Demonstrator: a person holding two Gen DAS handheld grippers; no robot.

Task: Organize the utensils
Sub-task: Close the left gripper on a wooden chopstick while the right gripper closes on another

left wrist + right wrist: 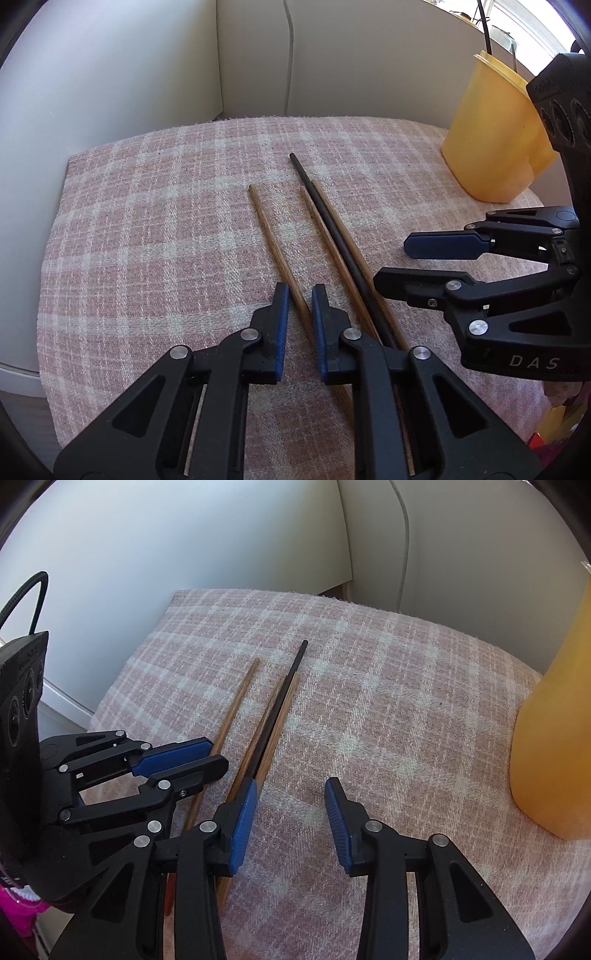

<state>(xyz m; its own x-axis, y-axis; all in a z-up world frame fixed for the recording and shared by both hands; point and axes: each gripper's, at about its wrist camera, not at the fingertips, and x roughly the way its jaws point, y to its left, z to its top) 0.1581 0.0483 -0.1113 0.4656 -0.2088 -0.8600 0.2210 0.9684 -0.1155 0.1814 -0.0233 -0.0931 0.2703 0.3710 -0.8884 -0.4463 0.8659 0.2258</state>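
We see four chopsticks lying on a pink plaid cloth (155, 229) that covers the desk; three are brown wood and one is black. In the left wrist view the leftmost wooden chopstick (275, 247) lies apart from the rest and runs between the blue pads of the left gripper (297, 297); the pads stand narrowly apart with daylight on either side of the stick, so we read this gripper as released, not clenched on it. The black chopstick (325, 210) lies between the other two wooden chopsticks (341, 221), touching or nearly touching them. The same view shows the right gripper (397, 264) from its side, low over the cloth just right of that bundle, its jaws parted with nothing between them.

The right wrist view confirms it: the right gripper (290, 788) stands released over bare cloth, its left pad (243, 819) just at the right edge of the bundle; whether it touches we cannot tell.

Only the left wrist view shows the whole yellow plastic container (495, 136) with its rim, standing at the far right of the cloth, well apart from the chopsticks; the right wrist view catches merely its blurred orange-yellow wall. Only the right wrist view shows a cable loop (33, 590) above the left gripper's body.
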